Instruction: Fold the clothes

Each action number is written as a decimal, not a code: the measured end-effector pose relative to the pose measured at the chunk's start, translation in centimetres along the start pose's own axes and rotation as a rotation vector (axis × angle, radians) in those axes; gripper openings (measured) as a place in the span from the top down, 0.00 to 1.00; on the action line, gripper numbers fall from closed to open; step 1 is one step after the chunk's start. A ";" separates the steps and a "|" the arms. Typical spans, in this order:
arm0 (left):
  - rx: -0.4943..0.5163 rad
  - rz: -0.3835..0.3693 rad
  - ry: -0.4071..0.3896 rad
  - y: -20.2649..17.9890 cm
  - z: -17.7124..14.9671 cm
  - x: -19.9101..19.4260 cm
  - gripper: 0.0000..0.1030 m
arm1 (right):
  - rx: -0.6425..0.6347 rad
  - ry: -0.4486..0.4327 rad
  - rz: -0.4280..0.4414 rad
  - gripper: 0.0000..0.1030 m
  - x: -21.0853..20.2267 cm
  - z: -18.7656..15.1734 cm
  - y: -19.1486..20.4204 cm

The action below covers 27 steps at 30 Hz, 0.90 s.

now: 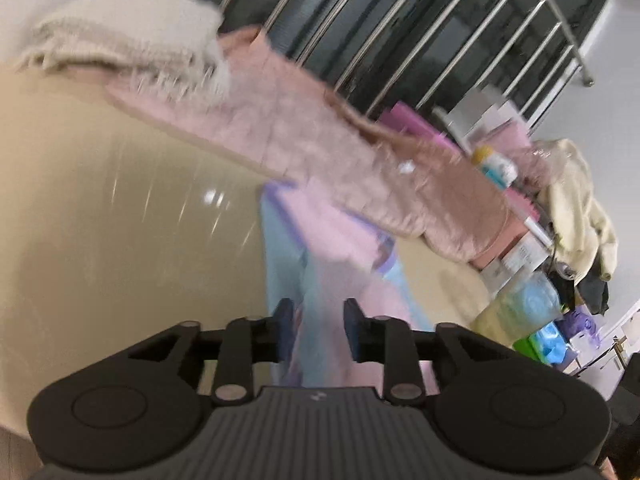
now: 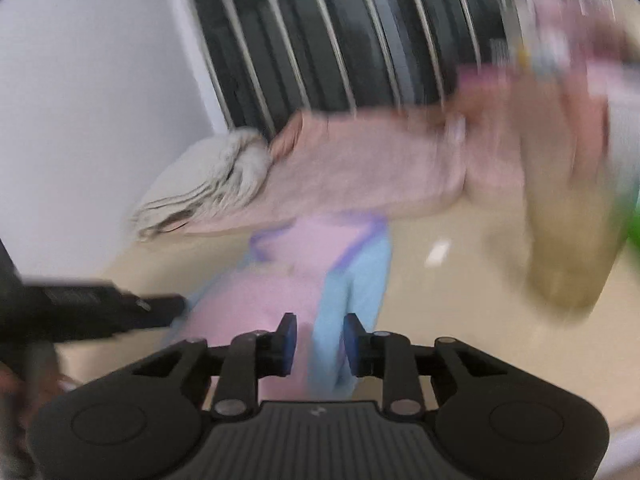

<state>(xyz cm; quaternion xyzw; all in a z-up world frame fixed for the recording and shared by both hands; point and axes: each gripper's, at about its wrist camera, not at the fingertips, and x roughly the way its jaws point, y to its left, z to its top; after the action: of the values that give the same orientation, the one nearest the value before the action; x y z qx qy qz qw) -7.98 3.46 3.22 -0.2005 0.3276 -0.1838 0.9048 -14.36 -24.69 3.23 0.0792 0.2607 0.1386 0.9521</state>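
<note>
Fabric is running between both pairs of tongs: the pink-and-blue garment [image 1: 320, 248] is lying on the cream tabletop [image 1: 120, 200] just this side of the dusty-pink folded garment [image 1: 304, 132], its long axis stretching from that pile back toward the grippers. The left gripper [image 1: 318, 330] and right gripper [image 2: 320, 340] are each standing narrowly parted with cloth in the gap; whether the pads are pinching it, I cannot tell through the blur. Neither hand is looking nearer.
</note>
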 end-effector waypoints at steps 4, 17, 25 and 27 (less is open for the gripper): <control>0.019 0.076 0.060 -0.1 1.0 4.0 0.85 | -0.095 -0.028 -0.008 0.77 2.5 1.1 1.3; -0.008 0.089 0.062 0.6 2.6 8.4 0.96 | -0.120 0.094 -0.014 0.79 8.8 2.1 1.4; -0.005 0.045 -0.011 0.1 2.9 7.0 0.68 | -0.088 0.074 -0.031 0.77 8.8 2.6 1.4; 0.056 0.063 0.003 -0.9 2.4 7.6 0.69 | -0.137 0.090 -0.033 0.76 9.4 2.0 1.9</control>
<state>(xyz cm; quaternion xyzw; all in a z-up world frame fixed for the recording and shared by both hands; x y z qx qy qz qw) -1.10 -0.26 1.35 -0.1644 0.3300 -0.1649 0.9148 -5.99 -20.12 0.86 0.0033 0.2941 0.1439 0.9449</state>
